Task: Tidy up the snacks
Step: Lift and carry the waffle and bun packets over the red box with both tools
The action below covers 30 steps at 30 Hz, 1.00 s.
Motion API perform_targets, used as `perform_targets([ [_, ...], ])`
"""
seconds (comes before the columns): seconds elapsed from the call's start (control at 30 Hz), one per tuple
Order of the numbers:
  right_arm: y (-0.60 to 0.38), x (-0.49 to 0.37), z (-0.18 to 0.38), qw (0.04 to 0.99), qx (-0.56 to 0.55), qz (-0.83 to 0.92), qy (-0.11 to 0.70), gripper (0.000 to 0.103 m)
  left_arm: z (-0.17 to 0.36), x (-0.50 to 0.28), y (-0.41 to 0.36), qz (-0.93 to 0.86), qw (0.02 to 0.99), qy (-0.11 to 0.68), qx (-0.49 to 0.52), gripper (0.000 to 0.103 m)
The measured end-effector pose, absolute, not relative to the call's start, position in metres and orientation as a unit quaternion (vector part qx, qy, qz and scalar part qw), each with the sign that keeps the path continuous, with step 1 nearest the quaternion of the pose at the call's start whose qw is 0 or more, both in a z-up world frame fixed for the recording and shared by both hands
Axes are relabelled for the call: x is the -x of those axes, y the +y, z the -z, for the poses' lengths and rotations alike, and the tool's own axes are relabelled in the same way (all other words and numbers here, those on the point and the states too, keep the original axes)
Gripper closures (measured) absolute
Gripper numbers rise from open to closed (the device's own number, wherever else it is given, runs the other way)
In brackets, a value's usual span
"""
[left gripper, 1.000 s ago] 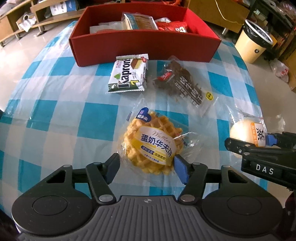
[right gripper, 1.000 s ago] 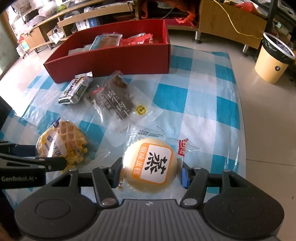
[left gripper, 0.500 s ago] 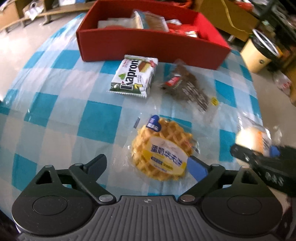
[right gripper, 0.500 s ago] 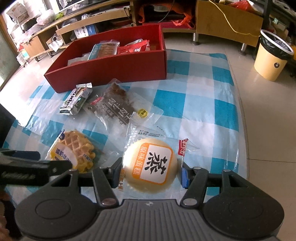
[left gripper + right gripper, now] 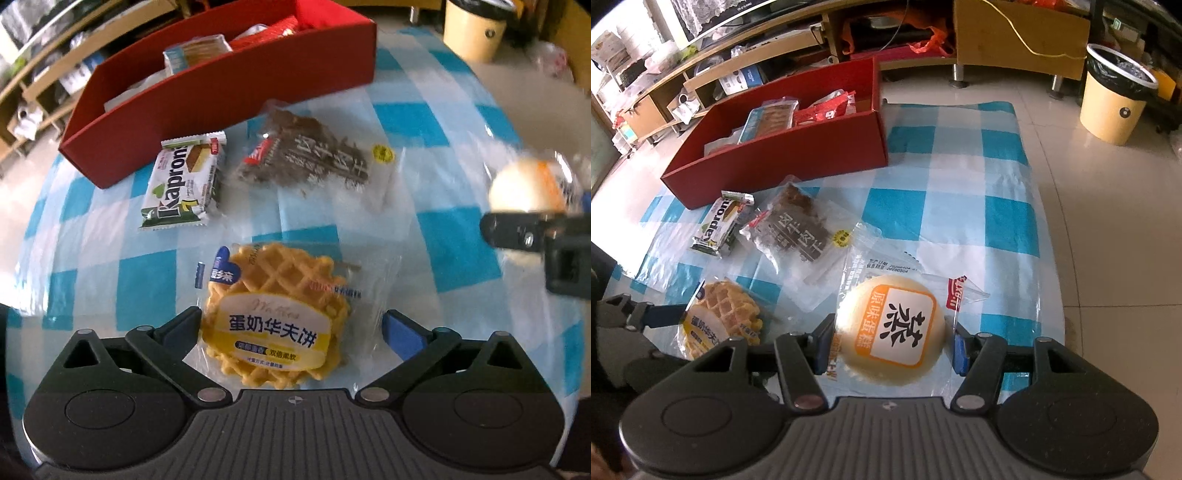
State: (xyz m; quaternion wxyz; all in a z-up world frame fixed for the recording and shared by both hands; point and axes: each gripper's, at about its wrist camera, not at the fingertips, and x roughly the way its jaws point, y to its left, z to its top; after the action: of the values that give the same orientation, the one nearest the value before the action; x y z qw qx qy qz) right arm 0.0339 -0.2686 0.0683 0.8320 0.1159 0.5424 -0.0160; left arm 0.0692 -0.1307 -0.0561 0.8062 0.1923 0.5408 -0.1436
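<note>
A yellow waffle pack (image 5: 273, 314) lies on the blue-checked cloth (image 5: 450, 240) between the jaws of my left gripper (image 5: 291, 328). Those jaws are opening and their pads stand clear of the wrapper on both sides. My right gripper (image 5: 892, 347) is shut on a round white steamed-cake pack (image 5: 890, 325) with an orange label, held just above the cloth. That cake (image 5: 524, 184) shows blurred at the right edge of the left wrist view. The red box (image 5: 783, 158) at the far side holds several snack packs.
A green-and-white Kapron wafer pack (image 5: 183, 184) and a dark jerky pack (image 5: 306, 155) lie between the waffle and the red box (image 5: 221, 96). The cloth ends at the right on tiled floor, where a yellow bin (image 5: 1115, 107) stands. Low shelves run behind.
My left jaws have spread wide and let go of the waffle, which now lies free on the cloth, and the left view has swung. The right gripper keeps its grip on the cake and has shifted slightly.
</note>
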Motion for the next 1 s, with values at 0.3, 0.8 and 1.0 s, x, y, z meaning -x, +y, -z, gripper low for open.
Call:
perform_targets([
  [0.3,-0.266,-0.034,-0.072,0.835,-0.117,0.009,0.537,0.044,0.044,-0.069,-0.108,0.140,0.811,0.546,-0.155,0.021],
  [0.8,-0.262,-0.039,-0.079,0.844,-0.121,0.005,0.522,0.044,0.007,-0.082,-0.081,0.120,0.839,0.525,-0.076,0.021],
  [1.0,-0.255,-0.047,-0.084,0.849,-0.115,-0.001,0.515,0.044,0.004,-0.084,-0.077,0.114,0.842,0.523,-0.074,0.021],
])
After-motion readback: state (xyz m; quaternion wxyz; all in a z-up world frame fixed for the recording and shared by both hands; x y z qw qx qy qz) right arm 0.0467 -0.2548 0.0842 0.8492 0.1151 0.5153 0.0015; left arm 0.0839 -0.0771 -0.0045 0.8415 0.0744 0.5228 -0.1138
